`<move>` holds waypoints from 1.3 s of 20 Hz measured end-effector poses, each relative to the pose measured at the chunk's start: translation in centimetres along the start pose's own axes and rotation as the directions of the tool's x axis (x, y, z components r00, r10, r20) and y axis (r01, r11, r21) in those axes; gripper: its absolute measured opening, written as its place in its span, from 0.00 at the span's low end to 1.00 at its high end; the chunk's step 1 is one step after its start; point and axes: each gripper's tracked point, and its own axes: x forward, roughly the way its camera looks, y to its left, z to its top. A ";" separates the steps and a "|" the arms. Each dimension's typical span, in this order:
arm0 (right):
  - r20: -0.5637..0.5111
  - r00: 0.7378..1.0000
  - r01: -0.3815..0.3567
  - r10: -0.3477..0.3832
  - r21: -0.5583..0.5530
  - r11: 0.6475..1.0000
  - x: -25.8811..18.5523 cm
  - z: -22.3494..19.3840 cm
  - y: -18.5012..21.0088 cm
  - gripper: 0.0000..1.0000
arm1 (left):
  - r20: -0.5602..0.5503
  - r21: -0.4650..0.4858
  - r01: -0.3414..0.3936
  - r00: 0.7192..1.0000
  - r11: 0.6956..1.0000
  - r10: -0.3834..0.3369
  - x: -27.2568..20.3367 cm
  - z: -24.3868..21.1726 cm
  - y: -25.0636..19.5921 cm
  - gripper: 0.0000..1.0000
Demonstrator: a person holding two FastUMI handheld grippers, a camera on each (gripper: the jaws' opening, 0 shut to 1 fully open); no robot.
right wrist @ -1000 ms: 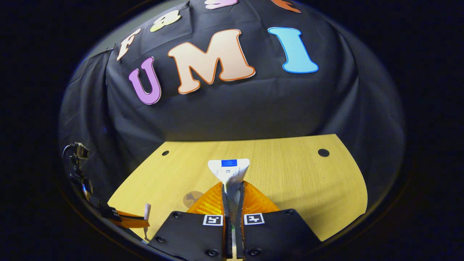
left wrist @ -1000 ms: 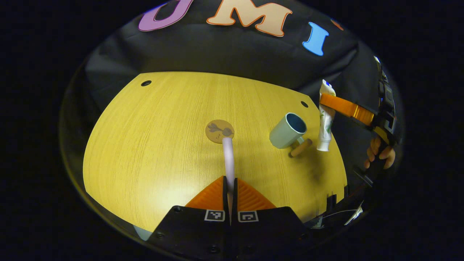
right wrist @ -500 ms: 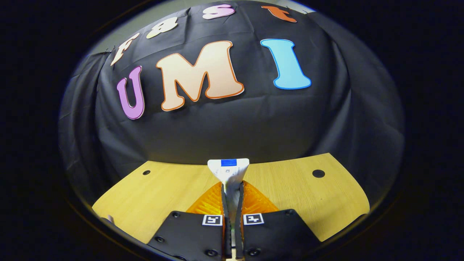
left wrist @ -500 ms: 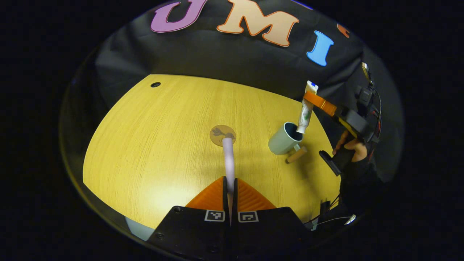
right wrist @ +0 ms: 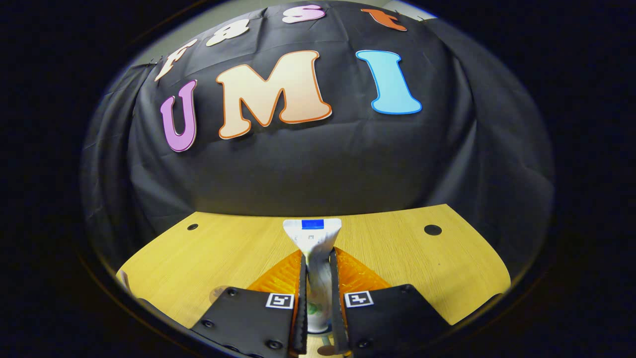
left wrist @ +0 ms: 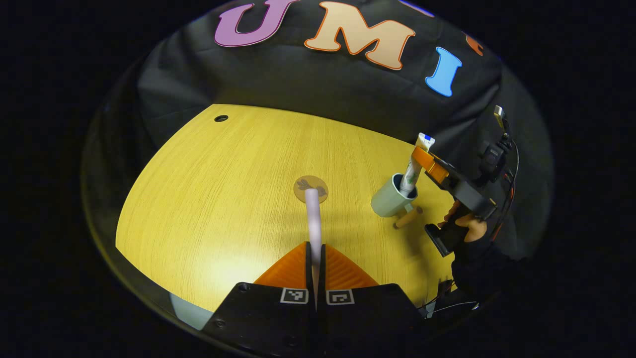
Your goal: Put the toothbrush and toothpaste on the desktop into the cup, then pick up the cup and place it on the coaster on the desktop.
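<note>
Left gripper view: one wooden counter (left wrist: 208, 199), yellow, fine straight grain, curved far edge, one round hole near the back. One flat round coaster (left wrist: 310, 189), brown with a dark printed motif, near the counter's middle. One toothbrush (left wrist: 313, 223), slim pale handle, clamped between the closed fingers of the left gripper (left wrist: 315, 258), pointing toward the coaster and overlapping its near edge in the picture. One cup (left wrist: 392, 196), pale cylinder with dark inside, upright to the right of the coaster; short wooden peg-like handle at its base. One toothpaste tube (left wrist: 413, 171), white, standing cap end down inside the cup, flat crimped end up. Right gripper (left wrist: 422, 159) at the tube's upper part, held by a hand (left wrist: 467, 223).

Right gripper view: same counter (right wrist: 422, 263), two round holes near the back edge. Toothpaste tube (right wrist: 313, 238) upright between the fingers of the right gripper (right wrist: 316, 283), jaws slightly apart; cannot tell whether both fingers press on it.
</note>
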 end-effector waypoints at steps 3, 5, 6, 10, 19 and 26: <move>-0.029 0.999 -0.020 0.021 0.015 1.000 -1.0 -1.2 0.2 0.46 | 0.000 0.006 0.012 1.000 1.000 -0.012 0.2 1.2 -1.7 0.00; -0.036 0.998 -0.042 0.043 0.019 0.999 -1.8 -1.7 0.6 0.64 | 0.004 0.014 0.025 1.000 1.000 -0.026 1.2 2.0 -3.6 0.00; -0.024 0.999 -0.041 0.041 0.011 0.999 -2.3 -1.2 0.4 0.82 | 0.009 0.017 0.035 0.999 0.999 -0.036 1.6 2.4 -4.6 0.00; 0.018 0.999 -0.039 0.039 -0.017 0.999 -4.7 0.2 -0.4 0.99 | 0.045 0.032 0.090 0.995 0.995 -0.091 3.8 4.4 -6.4 0.00; 0.035 0.999 0.030 -0.030 -0.002 1.000 -10.3 1.2 -5.2 0.99 | 0.163 0.124 0.232 0.954 0.965 -0.251 6.4 11.6 -12.2 0.00; 0.005 0.994 0.110 -0.110 -0.007 0.994 -13.6 0.3 -9.3 0.99 | 0.234 0.191 0.292 0.914 0.937 -0.332 9.9 16.3 -17.0 0.00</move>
